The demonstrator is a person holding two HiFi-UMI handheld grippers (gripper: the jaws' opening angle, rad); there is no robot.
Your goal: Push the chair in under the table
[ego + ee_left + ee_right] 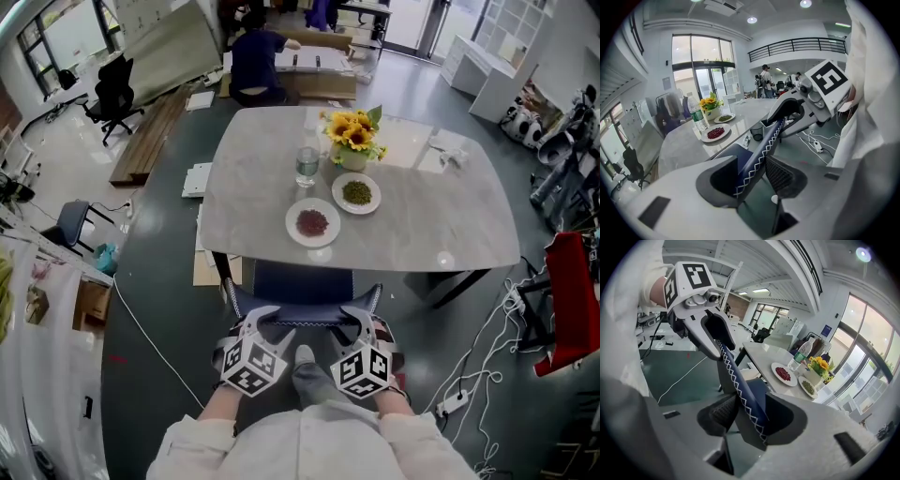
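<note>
The dark blue chair (302, 282) with white zigzag stitching stands at the near edge of the grey table (431, 225), its seat partly beneath the tabletop. My left gripper (265, 317) is shut on the left end of the backrest's top edge (764, 145), and my right gripper (358, 317) is shut on the right end. In the left gripper view the backrest runs between my left gripper's (752, 176) jaws toward the right gripper (797, 110). The right gripper view shows the same edge (736, 383) in my right gripper's (750, 416) jaws.
On the table stand a plate of red beans (312, 223), a plate of green beans (356, 193), a water bottle (307, 164) and a sunflower pot (353, 139). Cables and a power strip (455, 400) lie on the floor to the right. A person (255, 61) crouches beyond the table.
</note>
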